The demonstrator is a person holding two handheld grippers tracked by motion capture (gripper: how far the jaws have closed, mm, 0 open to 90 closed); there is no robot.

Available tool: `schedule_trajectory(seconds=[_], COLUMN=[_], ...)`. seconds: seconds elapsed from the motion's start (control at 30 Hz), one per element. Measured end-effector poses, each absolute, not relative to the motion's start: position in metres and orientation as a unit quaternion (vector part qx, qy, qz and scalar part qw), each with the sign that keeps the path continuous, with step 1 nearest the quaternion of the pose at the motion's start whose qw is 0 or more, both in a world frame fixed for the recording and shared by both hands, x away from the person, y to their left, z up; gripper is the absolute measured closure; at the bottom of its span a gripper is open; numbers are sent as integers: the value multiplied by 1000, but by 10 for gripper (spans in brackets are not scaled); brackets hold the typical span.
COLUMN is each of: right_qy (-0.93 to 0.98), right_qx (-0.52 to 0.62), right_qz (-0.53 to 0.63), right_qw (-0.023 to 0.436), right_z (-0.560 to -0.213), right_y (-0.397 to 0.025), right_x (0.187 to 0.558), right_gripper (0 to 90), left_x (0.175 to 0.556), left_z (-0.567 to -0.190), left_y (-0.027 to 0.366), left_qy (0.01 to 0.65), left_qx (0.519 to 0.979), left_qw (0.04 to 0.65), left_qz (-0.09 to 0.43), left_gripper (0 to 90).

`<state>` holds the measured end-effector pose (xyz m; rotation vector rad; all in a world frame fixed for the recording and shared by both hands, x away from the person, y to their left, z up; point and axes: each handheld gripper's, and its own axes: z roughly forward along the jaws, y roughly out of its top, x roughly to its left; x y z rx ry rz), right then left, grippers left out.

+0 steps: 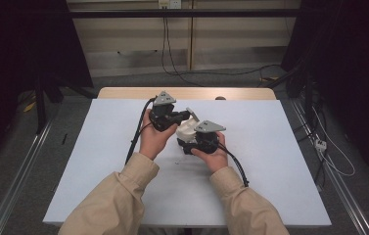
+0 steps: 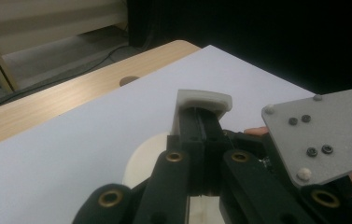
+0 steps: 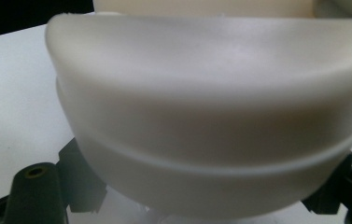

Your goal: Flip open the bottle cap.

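Note:
A white plastic object [image 1: 187, 129] with a rounded body is held above the middle of the white table [image 1: 99, 161]. A thin white flap [image 2: 204, 100] stands up from it. My left gripper [image 2: 203, 116] has its black jaws pressed together on that flap; in the high view this gripper [image 1: 184, 116] reaches in from the left. My right gripper [image 1: 195, 142] holds the object from the right. Up close its jaws sit on either side of the rounded body [image 3: 211, 116], and my right gripper [image 3: 206, 196] is shut on it.
The table's wooden back edge [image 1: 187, 93] has a round hole [image 2: 129, 80]. The right gripper's grey plate [image 2: 323, 130] sits close beside the left jaws. Cables [image 1: 135, 139] trail from both grippers across the table. Dark curtains and a metal rail flank the table.

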<state>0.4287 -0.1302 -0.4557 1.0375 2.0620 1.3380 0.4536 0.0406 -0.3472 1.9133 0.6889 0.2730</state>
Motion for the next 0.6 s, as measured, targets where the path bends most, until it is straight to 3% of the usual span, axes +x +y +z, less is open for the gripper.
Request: schedule_trajectory(seconds=[0.6], right_qy=[751], right_qx=[377], right_qz=[489], right_qw=[235], right_z=[-456], right_y=[-130], right_x=[429], right_gripper=[187], left_x=[462], left_z=[-343], left_y=[30], left_qy=[284], left_qx=[799], left_qw=[519], left_qz=[108], left_gripper=[900])
